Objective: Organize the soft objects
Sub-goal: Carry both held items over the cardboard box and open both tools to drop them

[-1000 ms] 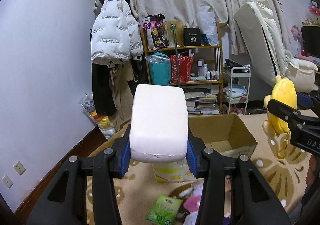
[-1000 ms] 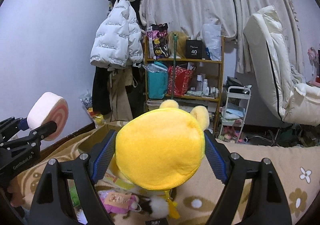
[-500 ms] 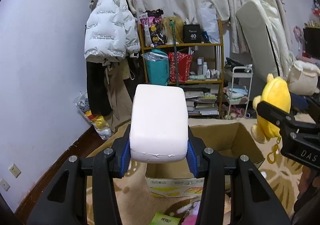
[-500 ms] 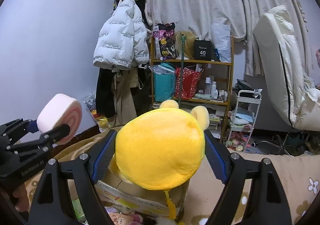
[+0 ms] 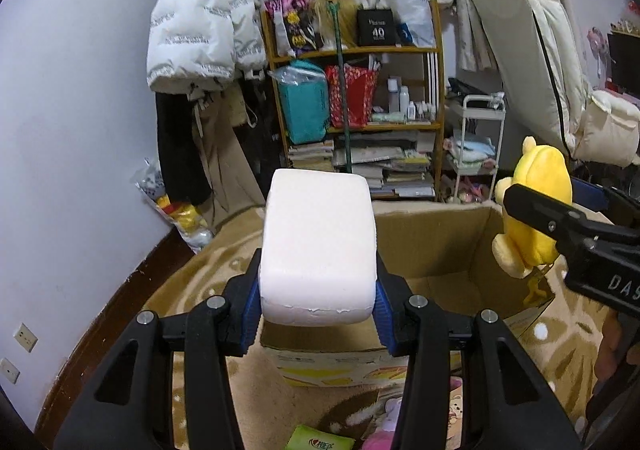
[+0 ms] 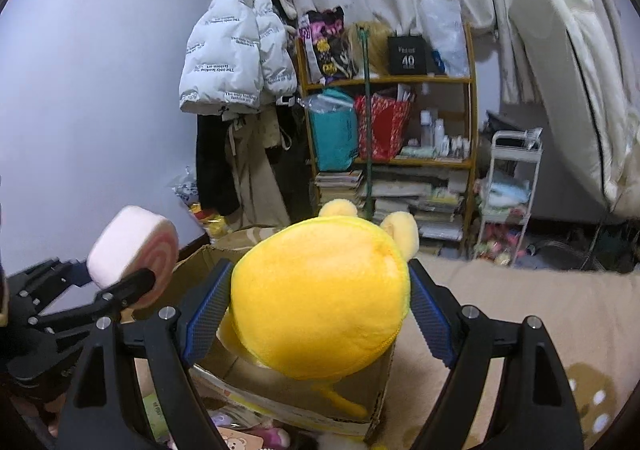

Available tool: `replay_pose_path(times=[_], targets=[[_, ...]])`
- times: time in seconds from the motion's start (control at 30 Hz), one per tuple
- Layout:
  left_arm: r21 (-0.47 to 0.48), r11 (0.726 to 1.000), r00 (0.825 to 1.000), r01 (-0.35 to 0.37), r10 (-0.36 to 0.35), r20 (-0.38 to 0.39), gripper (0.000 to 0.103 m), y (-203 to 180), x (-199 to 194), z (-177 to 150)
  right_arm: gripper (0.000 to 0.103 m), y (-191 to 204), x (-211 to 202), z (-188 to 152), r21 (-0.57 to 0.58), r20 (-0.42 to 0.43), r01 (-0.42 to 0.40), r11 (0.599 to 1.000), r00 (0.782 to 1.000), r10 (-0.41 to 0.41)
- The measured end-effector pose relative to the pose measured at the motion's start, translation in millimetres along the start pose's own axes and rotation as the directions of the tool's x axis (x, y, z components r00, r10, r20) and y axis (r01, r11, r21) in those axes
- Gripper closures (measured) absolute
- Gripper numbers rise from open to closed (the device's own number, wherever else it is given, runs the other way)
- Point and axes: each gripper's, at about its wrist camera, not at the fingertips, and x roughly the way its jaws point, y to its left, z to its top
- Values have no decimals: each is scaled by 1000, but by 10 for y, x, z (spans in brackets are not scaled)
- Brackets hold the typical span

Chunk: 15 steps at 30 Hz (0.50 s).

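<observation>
My left gripper (image 5: 317,296) is shut on a white roll-shaped soft toy (image 5: 318,242) with a pink swirl end, which also shows in the right wrist view (image 6: 134,256). It hangs over the near wall of an open cardboard box (image 5: 436,246). My right gripper (image 6: 318,306) is shut on a yellow plush bear (image 6: 320,298), held above the box's right side (image 6: 280,390). The bear also shows in the left wrist view (image 5: 536,210).
The box stands on a tan patterned rug (image 5: 224,274). Small plush toys (image 6: 256,436) and a green packet (image 5: 320,440) lie on the rug in front of it. A wooden shelf (image 5: 360,102), a hung white jacket (image 5: 200,18) and a cream recliner (image 5: 540,62) stand behind.
Both grippers have moved forward with their toys. The box has come closer and now lies right under them.
</observation>
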Motion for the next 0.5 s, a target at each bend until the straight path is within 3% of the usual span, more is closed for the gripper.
replay_pose_path(times=[0.2, 0.37, 0.5], targets=[[-16, 999, 997, 36, -37, -67, 57, -7, 193, -76, 14, -74, 114, -105, 63, -38, -88, 994, 995, 91], [-21, 999, 994, 29, -31, -104, 55, 5, 264, -117, 13, -34, 151, -143, 63, -58, -98, 993, 993, 102], [-9, 1000, 997, 0, -1, -74, 46, 3, 194, -125, 13, -41, 180, -161, 80, -80, -94, 992, 992, 100]])
